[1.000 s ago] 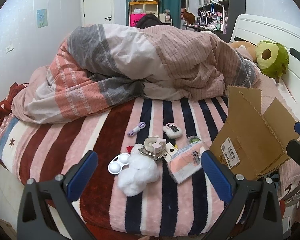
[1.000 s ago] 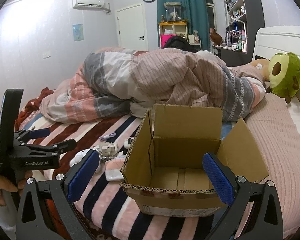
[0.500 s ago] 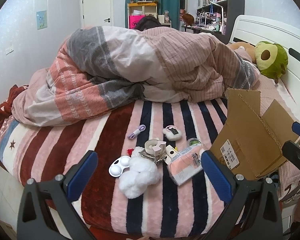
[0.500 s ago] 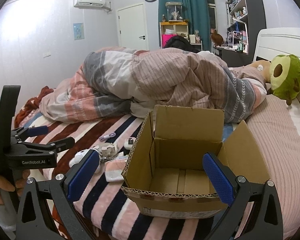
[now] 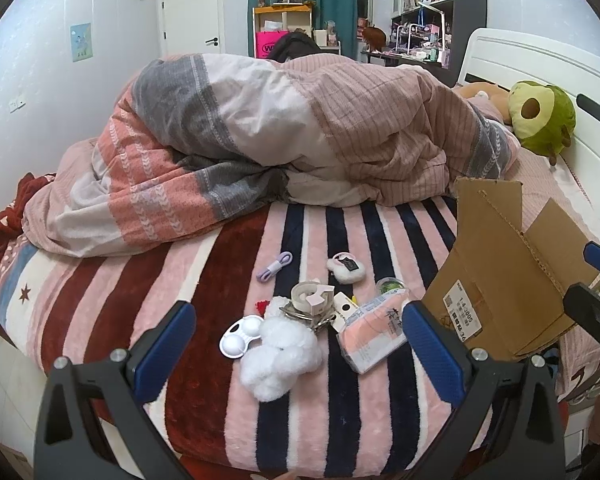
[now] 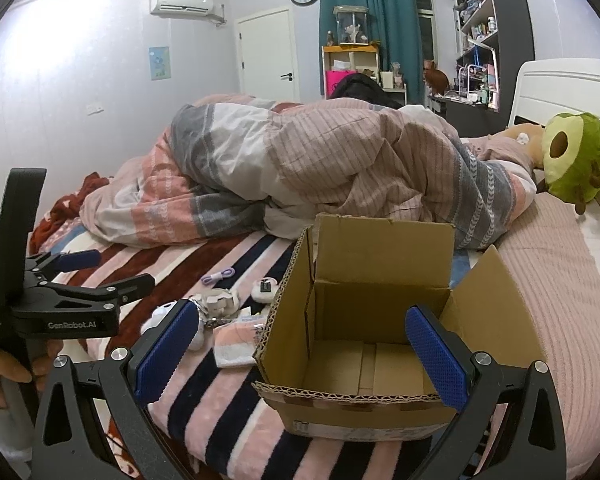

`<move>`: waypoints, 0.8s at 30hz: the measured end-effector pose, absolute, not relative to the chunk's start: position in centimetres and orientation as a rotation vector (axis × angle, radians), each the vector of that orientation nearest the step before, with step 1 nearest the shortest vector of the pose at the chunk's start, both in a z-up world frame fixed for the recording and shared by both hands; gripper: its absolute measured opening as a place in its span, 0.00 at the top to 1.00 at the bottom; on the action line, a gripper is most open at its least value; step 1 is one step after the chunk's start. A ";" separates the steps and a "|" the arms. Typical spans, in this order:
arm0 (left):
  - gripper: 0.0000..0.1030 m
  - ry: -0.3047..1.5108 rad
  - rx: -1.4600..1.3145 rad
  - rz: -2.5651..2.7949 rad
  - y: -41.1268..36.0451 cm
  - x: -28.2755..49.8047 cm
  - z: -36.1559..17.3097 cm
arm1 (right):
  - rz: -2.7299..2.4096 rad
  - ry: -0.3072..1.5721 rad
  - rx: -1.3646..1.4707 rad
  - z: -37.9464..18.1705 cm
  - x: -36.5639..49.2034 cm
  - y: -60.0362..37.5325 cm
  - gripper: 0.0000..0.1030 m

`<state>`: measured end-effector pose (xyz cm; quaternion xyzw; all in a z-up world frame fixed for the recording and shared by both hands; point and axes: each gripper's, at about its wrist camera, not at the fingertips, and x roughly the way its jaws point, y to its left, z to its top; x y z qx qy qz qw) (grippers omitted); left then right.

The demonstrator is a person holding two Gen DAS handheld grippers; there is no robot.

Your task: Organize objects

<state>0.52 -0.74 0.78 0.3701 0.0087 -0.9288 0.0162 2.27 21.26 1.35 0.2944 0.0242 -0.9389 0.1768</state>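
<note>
Small items lie on the striped blanket in the left wrist view: a white fluffy plush (image 5: 279,354), a white lens case (image 5: 240,336), a tape roll (image 5: 311,295), keys (image 5: 300,314), a pink tissue pack (image 5: 374,330), a purple hair tie (image 5: 274,266) and a fluffy pouch (image 5: 345,268). My left gripper (image 5: 298,344) hangs open above them, holding nothing. An open, empty cardboard box (image 6: 364,328) stands to their right (image 5: 500,280). My right gripper (image 6: 300,354) is open in front of the box. The left gripper (image 6: 88,270) also shows at the left of the right wrist view.
A crumpled duvet (image 5: 300,140) fills the far half of the bed. A green avocado plush (image 6: 576,160) leans on the white headboard (image 6: 560,88). The bed's near edge is just under both grippers. A hand (image 6: 4,368) holds the left handle.
Both views have shifted slightly, with the items and the box sitting a little higher and nearer in frame. Nothing was grasped or let go.
</note>
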 end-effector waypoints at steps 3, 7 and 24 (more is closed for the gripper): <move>0.00 0.035 1.158 -2.902 -0.9 0.3 0.8 | -2.656 0.066 0.835 1.3 2.1 21.2 0.00; 0.00 0.025 1.162 -2.899 -0.9 -0.1 0.6 | -2.652 0.059 0.836 1.2 1.9 21.1 0.00; 0.00 0.115 1.131 -2.901 -3.9 2.0 -0.9 | -2.571 0.053 0.734 2.3 4.9 17.7 0.00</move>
